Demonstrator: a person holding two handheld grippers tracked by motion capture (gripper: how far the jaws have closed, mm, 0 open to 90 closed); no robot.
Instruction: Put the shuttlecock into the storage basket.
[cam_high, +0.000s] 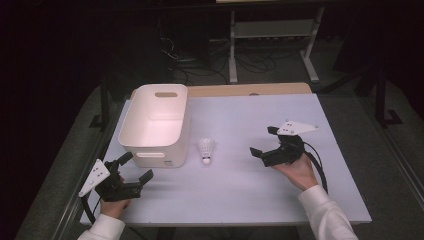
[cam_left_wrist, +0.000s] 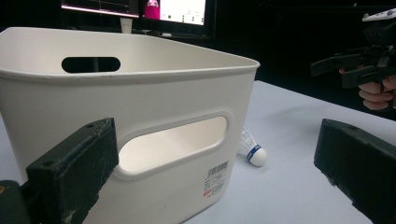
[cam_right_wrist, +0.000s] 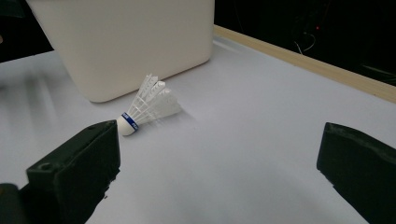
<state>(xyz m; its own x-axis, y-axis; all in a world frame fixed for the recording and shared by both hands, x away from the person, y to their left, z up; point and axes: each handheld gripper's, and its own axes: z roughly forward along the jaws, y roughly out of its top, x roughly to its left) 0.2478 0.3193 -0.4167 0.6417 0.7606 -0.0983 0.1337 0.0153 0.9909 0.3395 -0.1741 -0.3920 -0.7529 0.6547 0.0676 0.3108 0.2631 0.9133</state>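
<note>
- Presently, high view: a white shuttlecock (cam_high: 205, 150) lies on the pale counter (cam_high: 240, 190), just to the right of a white bin (cam_high: 156, 125) with handle slots. The bin looks empty from this angle.
- High view, grippers: the left hand-held gripper (cam_high: 136, 167) sits near the bin's front left corner, jaws spread, nothing between them. The right hand-held gripper (cam_high: 263, 141) is right of the shuttlecock, apart from it, jaws likewise released and pointed toward it.
- Left gripper view: the bin (cam_left_wrist: 140, 107) stands close ahead of the spread jaws, with a barcode label low on its wall. The shuttlecock (cam_left_wrist: 252, 149) lies beside the bin's corner, its blue-banded cork facing the camera. The right hand-held gripper (cam_left_wrist: 348, 70) shows farther off, held in a hand.
- Right gripper view: the shuttlecock (cam_right_wrist: 147, 108) lies on its side, cork toward the left jaw, feathers toward the bin (cam_right_wrist: 126, 42). It is ahead of the jaws, not yet between them.
- Judgement: the step in hand looks like the right gripper's approach for a pick-up, with the bin as the likely destination.
- Next move calls for advancing so the jaws straddle the shuttlecock, closing at the cork or lower skirt, gently, since the feathers would crush easily.
</note>
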